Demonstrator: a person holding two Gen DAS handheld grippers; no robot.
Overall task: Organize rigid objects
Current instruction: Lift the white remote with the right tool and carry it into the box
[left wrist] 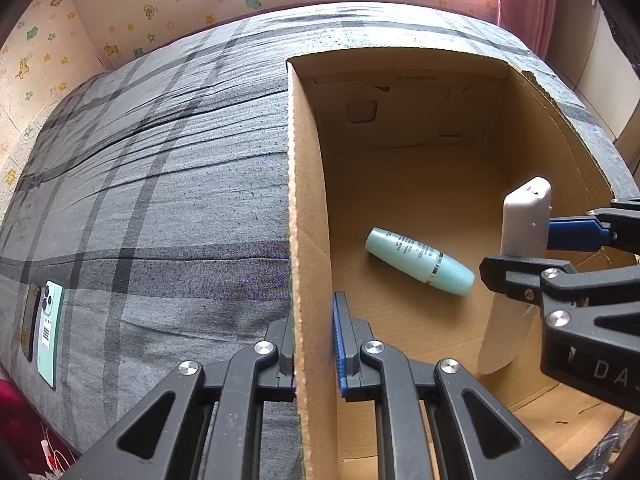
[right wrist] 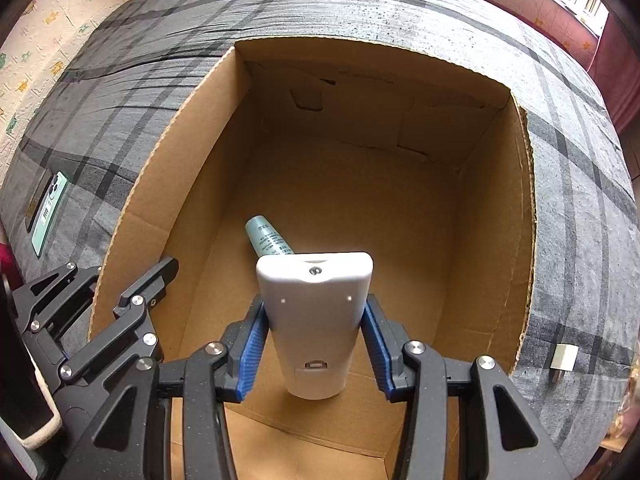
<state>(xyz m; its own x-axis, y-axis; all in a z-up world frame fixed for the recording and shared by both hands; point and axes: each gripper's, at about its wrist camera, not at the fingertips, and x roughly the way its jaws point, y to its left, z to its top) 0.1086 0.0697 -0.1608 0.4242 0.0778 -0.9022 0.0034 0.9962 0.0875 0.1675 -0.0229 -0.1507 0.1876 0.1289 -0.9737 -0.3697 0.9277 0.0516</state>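
Note:
An open cardboard box (left wrist: 308, 208) (right wrist: 168, 184) stands on a grey plaid bed. A teal bottle (left wrist: 420, 260) lies on its floor; in the right wrist view only its end (right wrist: 266, 236) shows behind the remote. My left gripper (left wrist: 314, 344) is shut on the box's left wall, one finger each side; it also shows in the right wrist view (right wrist: 132, 280). My right gripper (right wrist: 316, 344) is shut on a white remote (right wrist: 316, 320) (left wrist: 520, 248), held inside the box above the floor.
Two phones, one mint green (left wrist: 50, 332) (right wrist: 50, 212) and one dark (left wrist: 29, 320), lie on the bed left of the box. A small white charger plug (right wrist: 563, 358) lies on the bed right of the box. Patterned wall and window are behind.

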